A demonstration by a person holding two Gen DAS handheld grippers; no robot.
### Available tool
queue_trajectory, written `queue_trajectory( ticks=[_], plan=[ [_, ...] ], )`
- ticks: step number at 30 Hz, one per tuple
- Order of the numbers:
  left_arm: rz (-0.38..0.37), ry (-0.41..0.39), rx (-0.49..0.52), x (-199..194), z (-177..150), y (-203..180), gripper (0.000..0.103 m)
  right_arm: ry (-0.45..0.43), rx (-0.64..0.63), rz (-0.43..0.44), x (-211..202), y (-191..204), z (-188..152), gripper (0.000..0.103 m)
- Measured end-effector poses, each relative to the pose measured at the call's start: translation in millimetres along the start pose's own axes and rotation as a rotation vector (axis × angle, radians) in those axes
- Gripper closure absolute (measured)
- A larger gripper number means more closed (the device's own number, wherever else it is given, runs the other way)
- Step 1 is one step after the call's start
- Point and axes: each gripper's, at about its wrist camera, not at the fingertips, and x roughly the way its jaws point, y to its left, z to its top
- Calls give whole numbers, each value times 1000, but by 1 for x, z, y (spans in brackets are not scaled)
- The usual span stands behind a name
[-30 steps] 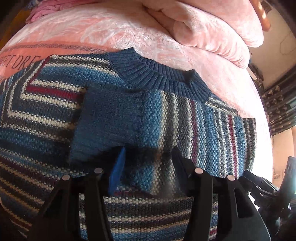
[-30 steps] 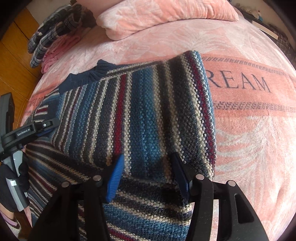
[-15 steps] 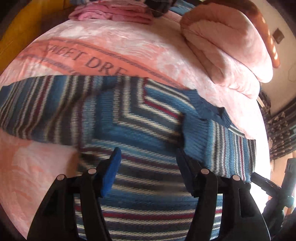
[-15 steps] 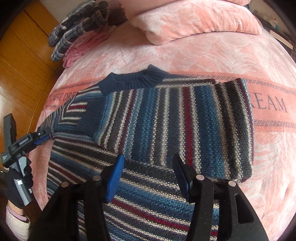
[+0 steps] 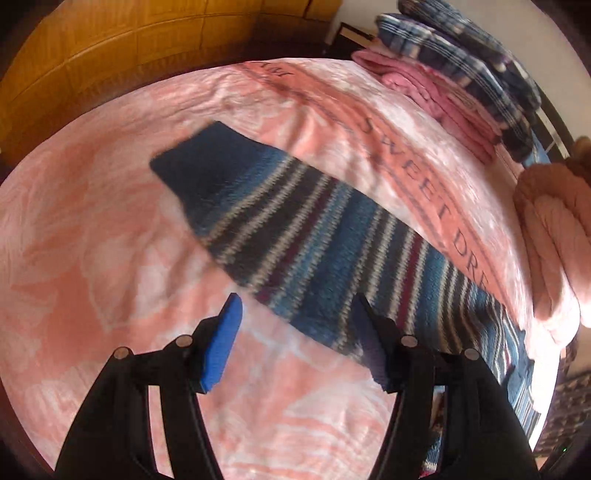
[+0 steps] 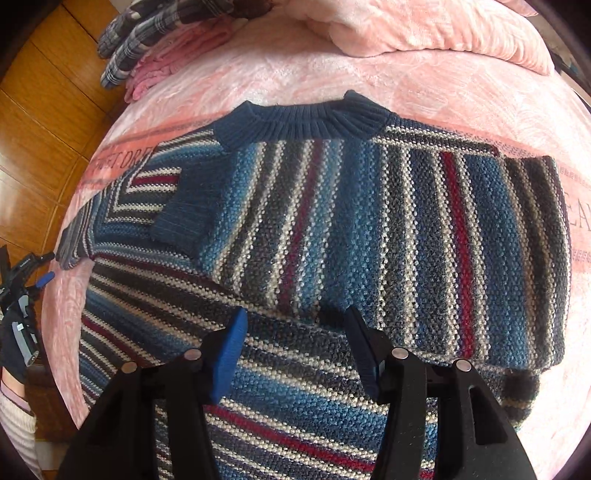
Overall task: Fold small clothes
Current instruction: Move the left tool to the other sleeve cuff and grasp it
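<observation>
A blue, grey, white and red striped knit sweater (image 6: 369,229) lies flat on the pink bed. Its right sleeve is folded across the chest, the dark blue cuff (image 6: 184,218) resting near the collar (image 6: 303,122). In the left wrist view the other sleeve (image 5: 295,236) stretches out over the blanket, its dark cuff (image 5: 207,170) far from the body. My left gripper (image 5: 295,321) hovers open beside this sleeve, holding nothing. My right gripper (image 6: 293,328) is open above the sweater's lower body, empty. The left gripper (image 6: 33,280) also shows at the left edge of the right wrist view.
A pink blanket (image 5: 110,258) with printed lettering covers the bed. Folded pink and plaid clothes (image 5: 461,85) are stacked at the far side. A rolled pink quilt (image 6: 424,26) lies behind the collar. Wooden floor (image 6: 37,110) borders the bed's left edge.
My left gripper has swung left, away from the folded cuff on the chest, and now faces the outstretched sleeve. The right gripper has drawn back, so more of the sweater shows.
</observation>
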Motion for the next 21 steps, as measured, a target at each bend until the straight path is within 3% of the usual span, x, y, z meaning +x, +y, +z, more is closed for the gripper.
queue_trajectory(
  ticks=[9,15,18,20,21],
  plan=[
    [-83,32,-233,38,24,57,45,-2,-2,-21,12,0,2,47],
    [-133,-3,-282,47,36,64,45,-4,-13,-31,16,0,1,47],
    [-114,-3,-266,52,41,60,63,-5,-5,-29,17,0,2,47],
    [-122,-1,-241,52,42,55,90,-3,0,-28,16,0,2,47],
    [-138,2,-238,52,43,52,91,-3,1,-27,16,0,2,47]
  ],
)
